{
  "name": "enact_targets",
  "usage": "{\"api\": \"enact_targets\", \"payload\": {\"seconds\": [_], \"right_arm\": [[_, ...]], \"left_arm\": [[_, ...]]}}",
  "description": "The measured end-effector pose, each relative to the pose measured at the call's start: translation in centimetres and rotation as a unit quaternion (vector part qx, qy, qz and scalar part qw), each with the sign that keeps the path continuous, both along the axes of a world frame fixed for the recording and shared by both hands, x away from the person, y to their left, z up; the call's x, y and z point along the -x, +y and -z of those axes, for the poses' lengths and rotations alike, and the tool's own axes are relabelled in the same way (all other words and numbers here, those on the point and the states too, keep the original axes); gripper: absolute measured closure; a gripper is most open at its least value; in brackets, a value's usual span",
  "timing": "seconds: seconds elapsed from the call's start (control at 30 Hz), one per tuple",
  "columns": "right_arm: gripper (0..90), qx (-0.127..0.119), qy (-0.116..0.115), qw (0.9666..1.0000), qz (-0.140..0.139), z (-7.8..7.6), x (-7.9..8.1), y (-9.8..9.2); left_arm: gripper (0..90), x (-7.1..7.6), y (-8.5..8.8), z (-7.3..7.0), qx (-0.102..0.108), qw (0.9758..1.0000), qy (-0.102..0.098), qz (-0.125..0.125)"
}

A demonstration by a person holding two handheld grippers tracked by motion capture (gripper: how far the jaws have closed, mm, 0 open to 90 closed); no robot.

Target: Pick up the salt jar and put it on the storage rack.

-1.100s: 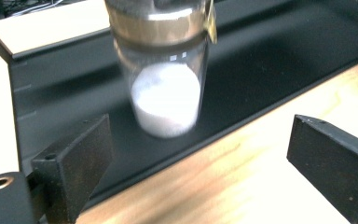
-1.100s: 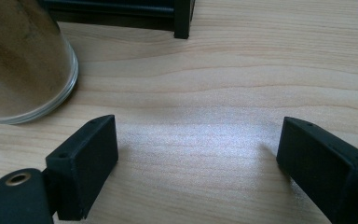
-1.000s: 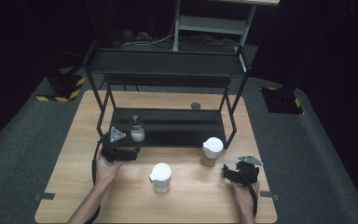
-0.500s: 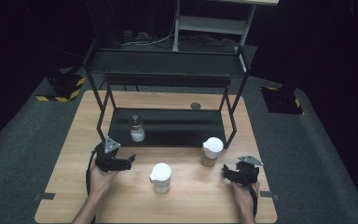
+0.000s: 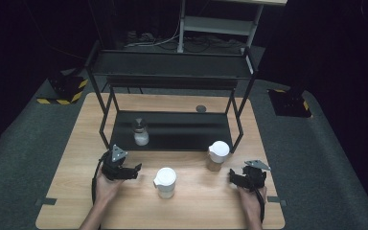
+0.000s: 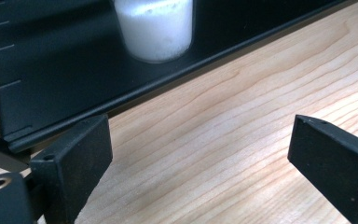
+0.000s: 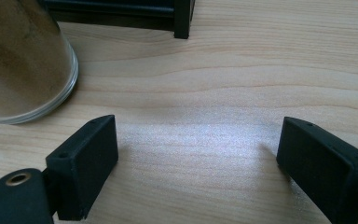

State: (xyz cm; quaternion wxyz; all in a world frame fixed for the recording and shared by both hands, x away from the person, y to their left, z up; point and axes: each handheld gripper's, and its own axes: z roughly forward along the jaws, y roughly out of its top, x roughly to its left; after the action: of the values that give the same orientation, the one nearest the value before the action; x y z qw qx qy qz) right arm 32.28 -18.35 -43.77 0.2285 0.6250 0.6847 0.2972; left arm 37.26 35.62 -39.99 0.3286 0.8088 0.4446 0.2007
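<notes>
One jar (image 5: pixel 140 132) sits on the shelf (image 5: pixel 182 140); two jars (image 5: pixel 165 181) wait outside, probably next. Both grippers (image 5: pixel 136 169) gape, empty.

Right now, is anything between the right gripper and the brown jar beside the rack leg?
Nothing visible. The right gripper is open on bare table, and the brown jar stands ahead and to its left, with clear wood between them in the right gripper view.
</notes>
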Motion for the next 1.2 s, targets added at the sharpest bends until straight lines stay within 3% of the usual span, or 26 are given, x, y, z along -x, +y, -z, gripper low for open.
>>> {"api": "enact_targets", "payload": {"seconds": [0.5, 0.87, 1.2], "right_arm": [[12.3, 0.000, 0.000, 1.0000, 0.000, 0.0, 0.0, 0.0], [12.3, 0.000, 0.000, 1.0000, 0.000, 0.0, 0.0, 0.0], [12.3, 0.000, 0.000, 1.0000, 0.000, 0.0, 0.0, 0.0]], "left_arm": [[6.4, -0.3, 0.0, 0.7, -0.001, 0.9999, 0.010, -0.003], [6.5, -1.1, -0.3, 1.3, -0.011, 0.9993, 0.037, 0.002], [6.5, -1.1, -0.4, 1.3, -0.011, 0.9993, 0.036, -0.001]]}}
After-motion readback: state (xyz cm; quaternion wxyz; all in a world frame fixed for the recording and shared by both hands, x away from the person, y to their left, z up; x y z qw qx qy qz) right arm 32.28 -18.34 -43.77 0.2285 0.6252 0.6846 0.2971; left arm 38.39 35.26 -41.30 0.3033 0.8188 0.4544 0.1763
